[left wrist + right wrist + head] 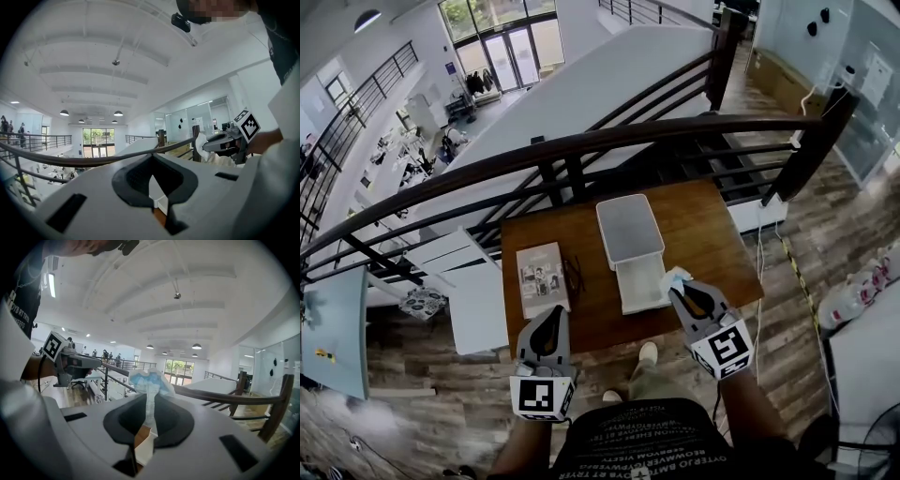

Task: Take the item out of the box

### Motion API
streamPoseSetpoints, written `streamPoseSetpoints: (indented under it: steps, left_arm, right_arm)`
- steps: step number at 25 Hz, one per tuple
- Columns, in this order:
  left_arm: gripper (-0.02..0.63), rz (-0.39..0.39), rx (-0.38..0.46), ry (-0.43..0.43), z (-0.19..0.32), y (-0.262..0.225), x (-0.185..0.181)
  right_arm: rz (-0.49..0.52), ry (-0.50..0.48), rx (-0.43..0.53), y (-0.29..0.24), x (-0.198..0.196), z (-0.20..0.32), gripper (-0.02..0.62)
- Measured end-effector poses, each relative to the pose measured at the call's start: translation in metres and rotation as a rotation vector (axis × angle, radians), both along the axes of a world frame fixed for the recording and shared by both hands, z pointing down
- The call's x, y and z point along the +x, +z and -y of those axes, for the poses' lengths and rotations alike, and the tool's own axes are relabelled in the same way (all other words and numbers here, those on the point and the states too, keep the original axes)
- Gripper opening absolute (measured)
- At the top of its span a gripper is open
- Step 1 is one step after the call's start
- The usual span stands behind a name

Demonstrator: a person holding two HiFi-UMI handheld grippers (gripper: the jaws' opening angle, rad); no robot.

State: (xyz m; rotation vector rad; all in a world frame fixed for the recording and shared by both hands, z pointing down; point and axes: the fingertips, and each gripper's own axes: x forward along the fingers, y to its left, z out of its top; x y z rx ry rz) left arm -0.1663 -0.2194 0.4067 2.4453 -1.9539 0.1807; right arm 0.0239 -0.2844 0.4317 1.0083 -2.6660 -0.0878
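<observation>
A white box (642, 284) stands open on the brown table (708, 239), with its lid (630, 230) lying just beyond it. My right gripper (680, 286) hangs over the box's right front corner, shut on a small white and blue packet (674, 277). In the right gripper view the packet (149, 379) sticks up out of the shut jaws (150, 397), its top crumpled. My left gripper (552, 315) is at the table's front edge, near a booklet, jaws together and empty. From the left gripper view (150, 159) the right gripper (206, 145) and its packet show at the right.
A booklet (542, 278) lies left of the box, with a thin black cord (573, 274) beside it. A dark railing (581, 141) runs behind the table, with stairs beyond. The person's shoes (647, 353) are below the table's front edge.
</observation>
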Motion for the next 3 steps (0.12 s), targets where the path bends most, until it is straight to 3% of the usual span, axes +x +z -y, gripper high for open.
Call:
streamPoseSetpoints:
  steps: [3]
  left_arm:
    - [0.005,-0.002,-0.009,0.001,0.0083,0.0045,0.0054]
  right_arm:
    - [0.004,-0.001,-0.005,0.0076,0.0045,0.0070,0.029]
